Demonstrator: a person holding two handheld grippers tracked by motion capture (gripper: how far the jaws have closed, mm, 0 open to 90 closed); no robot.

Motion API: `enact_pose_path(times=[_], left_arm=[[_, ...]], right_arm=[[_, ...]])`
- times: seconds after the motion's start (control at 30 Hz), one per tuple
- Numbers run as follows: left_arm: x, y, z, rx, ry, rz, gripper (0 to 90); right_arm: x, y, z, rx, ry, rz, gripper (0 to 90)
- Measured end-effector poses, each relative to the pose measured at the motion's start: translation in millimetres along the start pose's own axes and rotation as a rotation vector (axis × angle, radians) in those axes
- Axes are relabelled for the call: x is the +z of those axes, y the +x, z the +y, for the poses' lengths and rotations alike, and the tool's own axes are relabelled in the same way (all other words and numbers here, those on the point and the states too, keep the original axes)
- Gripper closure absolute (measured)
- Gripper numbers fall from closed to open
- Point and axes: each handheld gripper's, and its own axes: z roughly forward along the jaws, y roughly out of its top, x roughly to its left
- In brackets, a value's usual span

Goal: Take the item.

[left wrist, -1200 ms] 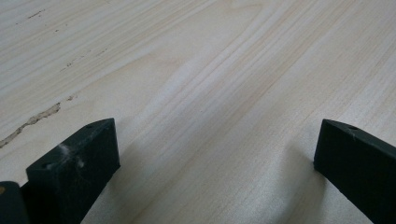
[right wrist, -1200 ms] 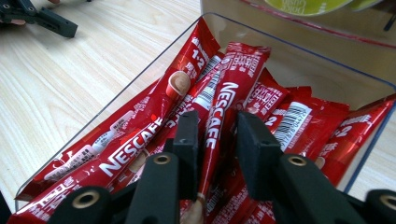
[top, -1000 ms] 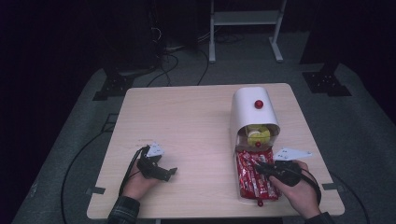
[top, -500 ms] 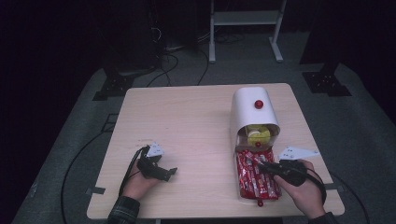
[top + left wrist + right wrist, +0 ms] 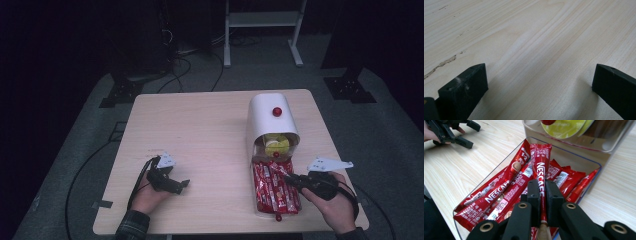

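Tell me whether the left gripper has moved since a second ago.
No. In the high view the left gripper sits at the same spot near the table's front edge, jaws open.

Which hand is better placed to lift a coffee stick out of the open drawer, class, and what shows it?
The right. Its tool is shut on a red coffee stick above the drawer. The left tool is open over bare table, far from the drawer.
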Motion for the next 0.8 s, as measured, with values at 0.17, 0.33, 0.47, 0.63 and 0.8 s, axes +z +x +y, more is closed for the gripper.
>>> enact_pose_path(times=[0.17,0.33,0.47,0.63,0.8], left_arm=[[0.2,-0.1,-0.1,-0.001,-0.003,0.0,0.0],[0.0,0.0,0.0,0.0,0.0,0.0,0.0],[0.2,0.0,-0.1,-0.001,-0.003,0.0,0.0],[0.0,0.0,0.0,0.0,0.0,0.0,0.0],[0.2,-0.1,-0.1,-0.001,-0.003,0.001,0.0]], right_arm=[[-4.4,-2.3,-1.7,0.006,-0.002,-0.005,82.6],[-8.7,-4.5,-3.1,0.008,-0.007,-0.012,82.6],[-11.7,-6.4,-3.6,0.015,-0.012,-0.019,82.6],[-15.0,-8.8,-4.3,0.02,-0.016,-0.023,82.6],[-17.1,-12.3,-5.2,0.021,-0.013,-0.031,82.6]])
